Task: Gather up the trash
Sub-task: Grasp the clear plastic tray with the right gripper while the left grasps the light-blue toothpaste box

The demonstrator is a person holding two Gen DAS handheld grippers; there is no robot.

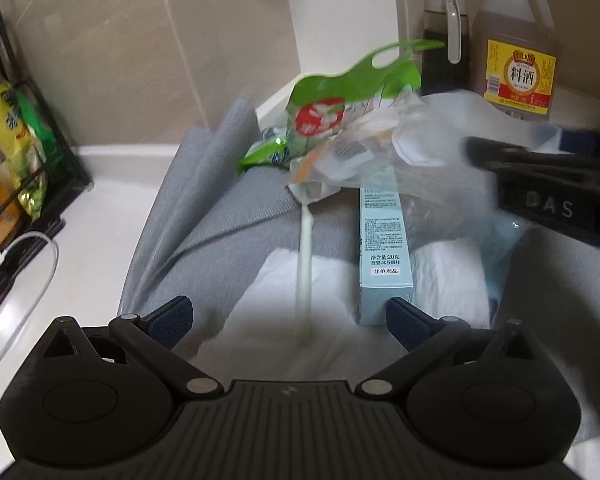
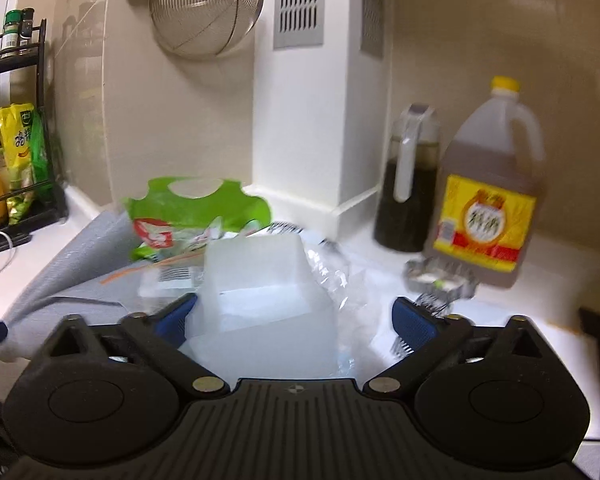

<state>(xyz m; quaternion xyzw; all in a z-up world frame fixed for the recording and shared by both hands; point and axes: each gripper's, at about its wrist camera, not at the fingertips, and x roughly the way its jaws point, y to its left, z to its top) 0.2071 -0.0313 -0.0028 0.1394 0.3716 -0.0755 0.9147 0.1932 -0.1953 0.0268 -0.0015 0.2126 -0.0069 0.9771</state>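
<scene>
Lying heaped on the grey cloth [image 1: 228, 216] for bundling, the green wrapper [image 1: 340, 92] and blue carton [image 1: 384, 256] sit between the wide, empty left claw [image 1: 288, 316] and wide right claw [image 2: 296, 316].

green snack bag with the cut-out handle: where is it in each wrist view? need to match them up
Left wrist: green snack bag sits upper centre, atop the trash pile.
Right wrist: same bag sits left of centre, behind the clear plastic box.
Shared landmark: yellow-capped cooking wine jug, at right in both.
</scene>
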